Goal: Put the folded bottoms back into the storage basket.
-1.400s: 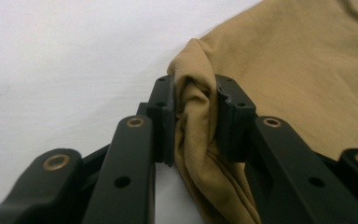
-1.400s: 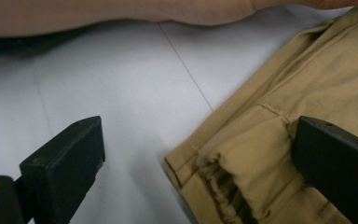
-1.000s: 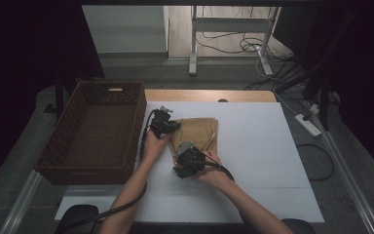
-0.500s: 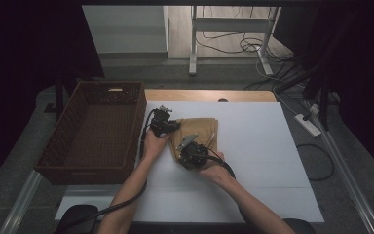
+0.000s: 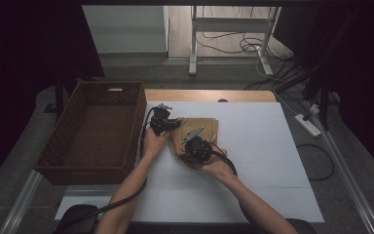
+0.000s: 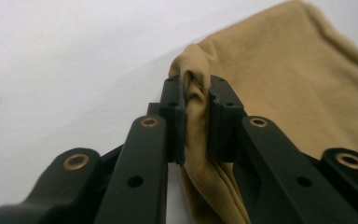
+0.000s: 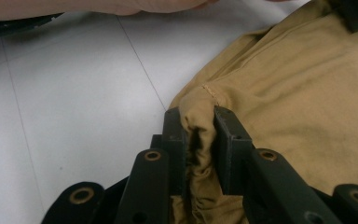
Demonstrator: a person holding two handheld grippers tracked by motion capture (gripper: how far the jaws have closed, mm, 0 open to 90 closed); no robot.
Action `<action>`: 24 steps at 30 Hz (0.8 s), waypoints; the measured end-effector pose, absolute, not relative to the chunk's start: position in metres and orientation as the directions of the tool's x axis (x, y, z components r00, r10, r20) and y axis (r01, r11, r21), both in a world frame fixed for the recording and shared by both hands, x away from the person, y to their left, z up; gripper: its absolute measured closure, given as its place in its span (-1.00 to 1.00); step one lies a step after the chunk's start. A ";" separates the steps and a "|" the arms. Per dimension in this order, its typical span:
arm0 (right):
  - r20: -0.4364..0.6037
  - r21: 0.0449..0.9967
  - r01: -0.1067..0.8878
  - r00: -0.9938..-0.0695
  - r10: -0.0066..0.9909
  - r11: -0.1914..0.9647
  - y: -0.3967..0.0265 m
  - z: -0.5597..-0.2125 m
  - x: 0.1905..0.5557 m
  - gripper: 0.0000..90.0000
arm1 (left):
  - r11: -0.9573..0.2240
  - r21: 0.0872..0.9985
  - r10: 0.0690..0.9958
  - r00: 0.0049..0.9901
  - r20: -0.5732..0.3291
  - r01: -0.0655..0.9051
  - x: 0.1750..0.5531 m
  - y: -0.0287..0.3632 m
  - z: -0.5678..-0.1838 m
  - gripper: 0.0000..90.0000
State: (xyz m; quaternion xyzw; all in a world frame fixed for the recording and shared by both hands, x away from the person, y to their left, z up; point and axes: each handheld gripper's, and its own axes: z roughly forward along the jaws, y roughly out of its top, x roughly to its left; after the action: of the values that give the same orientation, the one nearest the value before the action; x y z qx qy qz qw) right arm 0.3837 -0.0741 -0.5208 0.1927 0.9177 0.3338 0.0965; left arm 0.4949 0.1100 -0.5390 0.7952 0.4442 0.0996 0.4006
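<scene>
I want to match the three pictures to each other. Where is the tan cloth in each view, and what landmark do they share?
High view: the tan cloth lies folded on the white table, right of the wicker basket.
Left gripper view: it runs from the centre to the upper right, its edge pinched by the left gripper.
Right gripper view: it covers the right half, a corner pinched by the right gripper.
Shared landmark: the white table surface.

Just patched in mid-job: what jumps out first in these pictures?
The tan cloth bunched in the middle of the white table stands out first, with both tools clamped on it: the left tool pinches a fold at its left edge, the right tool a seamed corner at its near edge. Next is the brown wicker basket at the table's left.
</scene>
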 end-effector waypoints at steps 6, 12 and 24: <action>-0.011 0.678 0.309 -0.903 0.429 0.668 -0.079 -0.510 0.386 0.71 | -0.265 0.755 0.770 0.603 -0.208 0.600 0.494 0.109 -0.520 0.75; 0.018 0.709 0.315 -0.903 0.430 0.631 -0.083 -0.499 0.387 0.72 | -0.273 0.773 0.760 0.621 -0.190 0.572 0.494 0.104 -0.502 0.75; 0.070 0.773 0.317 -0.904 0.422 0.550 -0.088 -0.475 0.392 0.72 | -0.279 0.798 0.754 0.637 -0.162 0.534 0.494 0.104 -0.469 0.76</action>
State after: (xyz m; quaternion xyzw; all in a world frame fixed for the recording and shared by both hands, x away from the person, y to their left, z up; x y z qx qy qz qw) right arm 0.3916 -0.0881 -0.4748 0.2105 0.8782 0.4250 0.0620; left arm 0.4935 0.1036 -0.4689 0.7899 0.4076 0.1250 0.4408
